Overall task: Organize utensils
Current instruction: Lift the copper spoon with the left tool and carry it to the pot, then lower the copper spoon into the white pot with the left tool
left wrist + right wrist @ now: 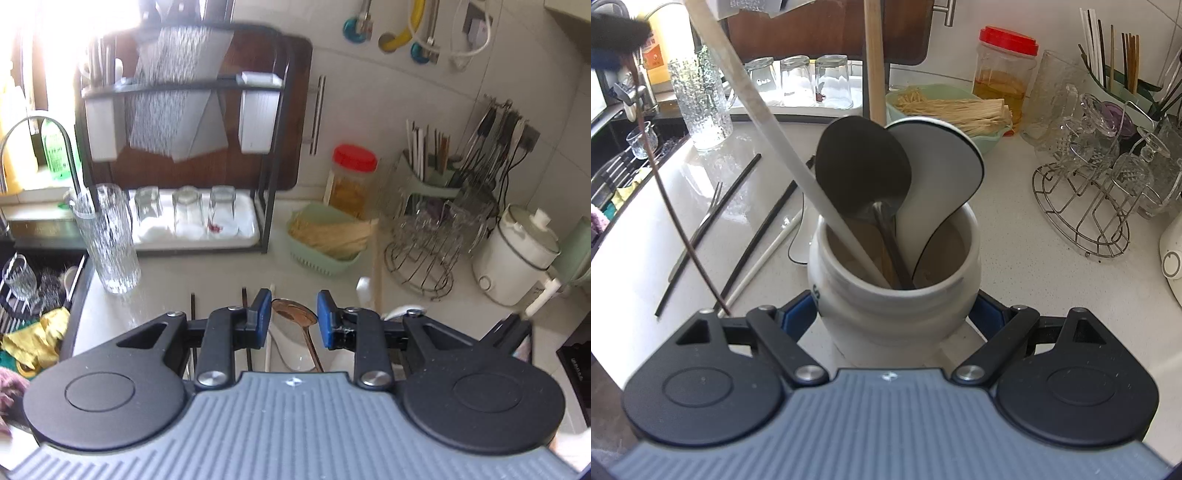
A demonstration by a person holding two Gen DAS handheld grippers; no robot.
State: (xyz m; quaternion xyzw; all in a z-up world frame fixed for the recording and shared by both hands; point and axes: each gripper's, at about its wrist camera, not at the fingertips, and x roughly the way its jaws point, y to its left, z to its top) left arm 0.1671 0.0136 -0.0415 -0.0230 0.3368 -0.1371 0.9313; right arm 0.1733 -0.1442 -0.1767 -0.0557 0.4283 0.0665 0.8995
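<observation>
Right wrist view shows my right gripper (pixel 892 314) squeezing a white crock (pixel 894 295) from both sides — its blue pads press on the jar's belly. The crock stands on the pale counter (pixel 1015 236). Inside it lean a dark spoon (pixel 862 170), a white scoop with a black rim (pixel 942 177), a white stick (pixel 783 151) and a wooden handle (pixel 875 66). To the left of the crock, black chopsticks (pixel 713 229) and a white chopstick (pixel 764 258) lie flat on the counter.

From the left wrist view, my left gripper (pixel 293 319) has its blue pads a little apart, with nothing between them. Below the gap I see a brown spoon (pixel 295 314). A tall glass (pixel 107 240) stands to the left by the sink.
</observation>
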